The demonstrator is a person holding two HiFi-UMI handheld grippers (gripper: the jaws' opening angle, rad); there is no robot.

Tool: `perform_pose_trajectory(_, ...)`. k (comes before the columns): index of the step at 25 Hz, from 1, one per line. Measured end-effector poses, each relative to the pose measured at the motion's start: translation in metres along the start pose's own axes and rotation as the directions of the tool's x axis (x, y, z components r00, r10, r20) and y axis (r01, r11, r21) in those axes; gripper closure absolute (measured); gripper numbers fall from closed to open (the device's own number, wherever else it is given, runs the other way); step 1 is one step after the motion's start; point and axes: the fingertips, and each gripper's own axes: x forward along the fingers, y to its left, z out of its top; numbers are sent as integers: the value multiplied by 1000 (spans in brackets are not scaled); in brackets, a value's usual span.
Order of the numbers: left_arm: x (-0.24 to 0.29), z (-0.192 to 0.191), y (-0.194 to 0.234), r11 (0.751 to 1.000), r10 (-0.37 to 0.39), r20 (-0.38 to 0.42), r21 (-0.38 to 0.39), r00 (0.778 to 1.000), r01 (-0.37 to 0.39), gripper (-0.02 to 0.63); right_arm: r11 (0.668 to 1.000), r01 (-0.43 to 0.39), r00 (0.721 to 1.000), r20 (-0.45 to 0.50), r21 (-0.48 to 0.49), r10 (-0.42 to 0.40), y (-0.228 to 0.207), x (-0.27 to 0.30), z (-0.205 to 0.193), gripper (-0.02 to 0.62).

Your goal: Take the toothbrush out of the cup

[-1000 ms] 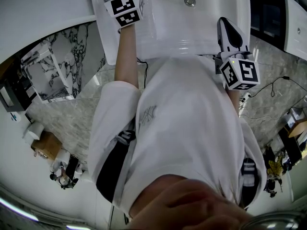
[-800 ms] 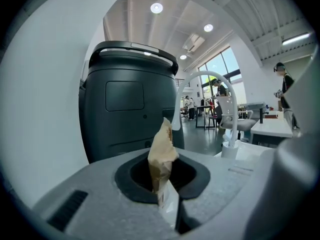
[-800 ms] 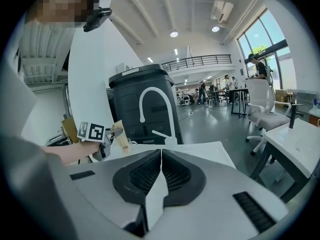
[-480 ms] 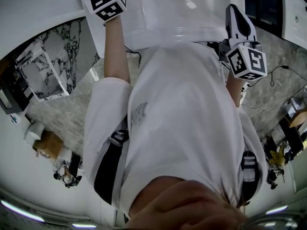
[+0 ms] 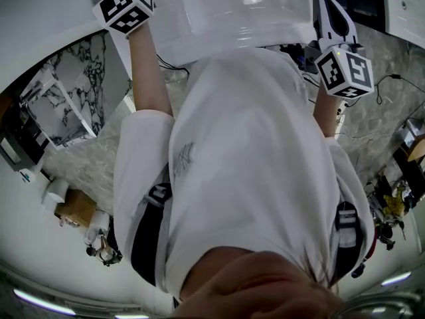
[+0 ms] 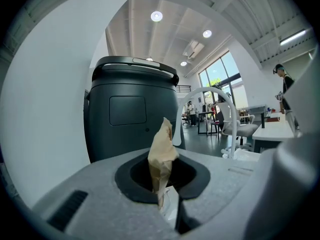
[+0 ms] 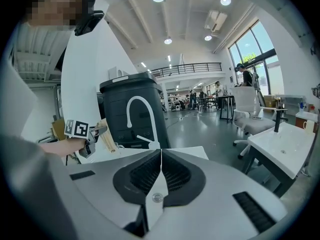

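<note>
Two hand-held grippers work near the white ceramic basin (image 5: pixel 219 18). The left gripper (image 6: pixel 162 194) pinches a slim, tan, paper-wrapped stick, probably the toothbrush (image 6: pixel 161 151), whose end stands up out of the jaws in mid-air. No cup shows in any view. The right gripper (image 7: pixel 160 159) has its jaws pressed together on nothing. The brush looks light, stiff and narrow, with a possibly slick wrapper, so a firm pinch on the handle suits it.
</note>
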Motion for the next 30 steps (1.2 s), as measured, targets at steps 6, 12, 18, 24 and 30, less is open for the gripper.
perform_pose_trajectory(6, -12, 22, -1, 1000, -3, 55, -15, 998, 4, 568, 1000, -13, 1000, 11, -9, 13, 10, -4, 4, 580)
perform_pose_trajectory(12, -27, 43, 2, 998, -27, 111, -47, 993, 33, 568, 1000, -15, 1000, 19, -14, 15, 24, -10, 4, 580)
perform_pose_trajectory(18, -52, 57, 3, 996, -58, 151, -56, 987, 67, 568, 1000, -27, 1000, 15, -3, 27, 39, -21, -13, 580)
perform_pose_trajectory(24, -89, 85, -4, 997, -40, 197, -60, 980, 53, 568, 998, -58, 997, 46, -23, 59, 36, -32, -6, 580)
perform_pose_trajectory(30, -130, 103, -18, 996, -11, 223, -89, 975, 31, 568, 989, -134, 989, 63, -54, 138, 29, -32, 6, 580)
